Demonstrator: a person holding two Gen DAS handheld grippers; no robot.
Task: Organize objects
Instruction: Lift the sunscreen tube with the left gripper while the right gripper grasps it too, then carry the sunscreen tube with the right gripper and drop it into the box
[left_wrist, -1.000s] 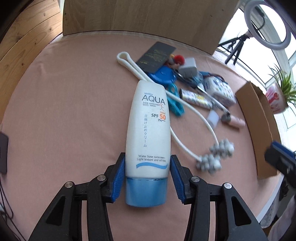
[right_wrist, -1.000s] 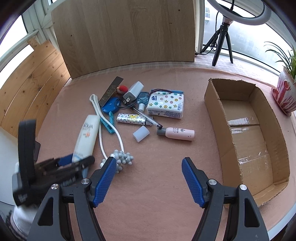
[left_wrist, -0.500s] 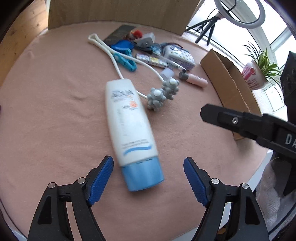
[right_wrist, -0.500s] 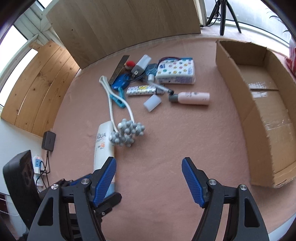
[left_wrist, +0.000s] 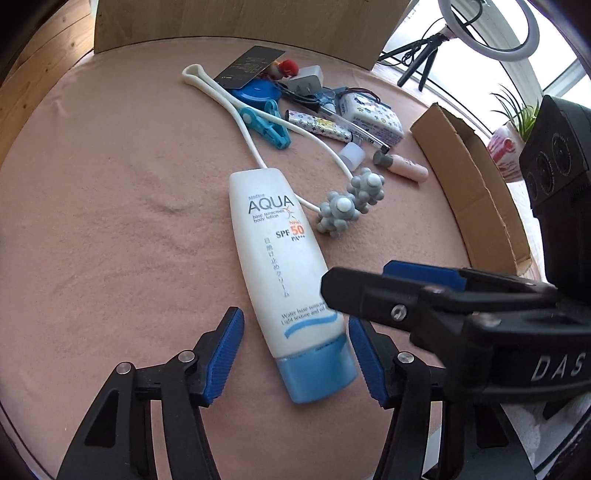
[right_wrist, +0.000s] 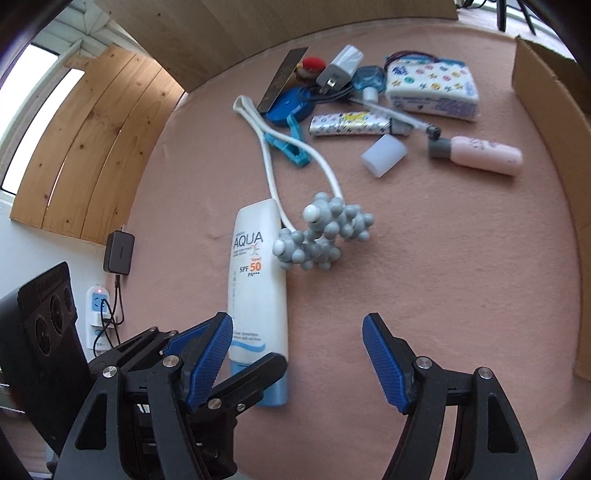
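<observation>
A white sunscreen tube (left_wrist: 279, 258) with a blue cap lies flat on the pink cloth, cap end toward me. My left gripper (left_wrist: 295, 354) is open, its blue pads on either side of the cap without touching. My right gripper (right_wrist: 295, 354) is open too, low over the cloth just right of the tube (right_wrist: 258, 280), and its finger crosses the left wrist view at the right. A grey ball massager (left_wrist: 351, 205) with a white looped handle rests against the tube. The cardboard box (left_wrist: 476, 184) stands open at the right.
Behind the tube lies a cluster: a pink bottle (right_wrist: 480, 155), a star-print pouch (right_wrist: 432, 86), a patterned tube (right_wrist: 351, 123), a white cap (right_wrist: 384, 155), a teal clip (right_wrist: 291, 146), a charger plug (right_wrist: 340, 70). A ring light (left_wrist: 487, 29) stands beyond the table. A power strip (right_wrist: 98, 314) sits off the left edge.
The left gripper let go of the sunscreen tube, pulled back, then came in close around its cap again. The right gripper swung left and down toward the tube.
</observation>
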